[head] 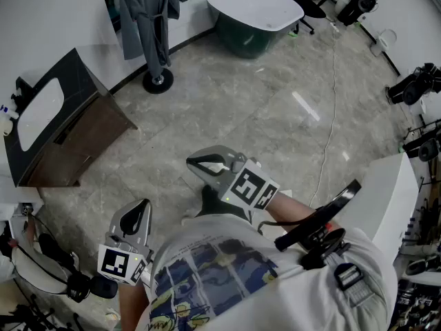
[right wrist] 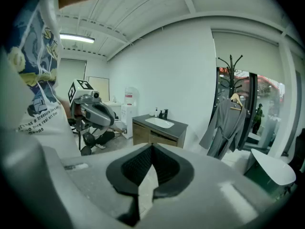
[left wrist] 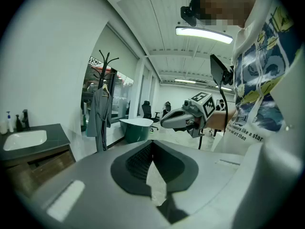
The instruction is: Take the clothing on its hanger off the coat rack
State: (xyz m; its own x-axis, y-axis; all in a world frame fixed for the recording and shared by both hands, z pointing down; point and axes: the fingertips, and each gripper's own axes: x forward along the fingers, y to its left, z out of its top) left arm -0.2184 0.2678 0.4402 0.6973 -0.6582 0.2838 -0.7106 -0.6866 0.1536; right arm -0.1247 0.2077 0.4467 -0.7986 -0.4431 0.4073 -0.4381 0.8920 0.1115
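On the coat rack (head: 158, 81), grey robe (head: 148, 12) on hanger (right wrist: 236, 98); left gripper (head: 140, 205), right gripper (head: 196, 164), jaws together.

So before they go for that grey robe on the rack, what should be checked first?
1. Grey robe hanging on coat rack: ok.
2. Hanger in the robe's shoulders: ok.
3. How the hanger hooks onto the rack: cannot tell, too small.
4. Left gripper empty: ok; jaws shut, not ok for grabbing.
5. Right gripper: same.
6. Rack within reach: not ok, it stands well across the floor.
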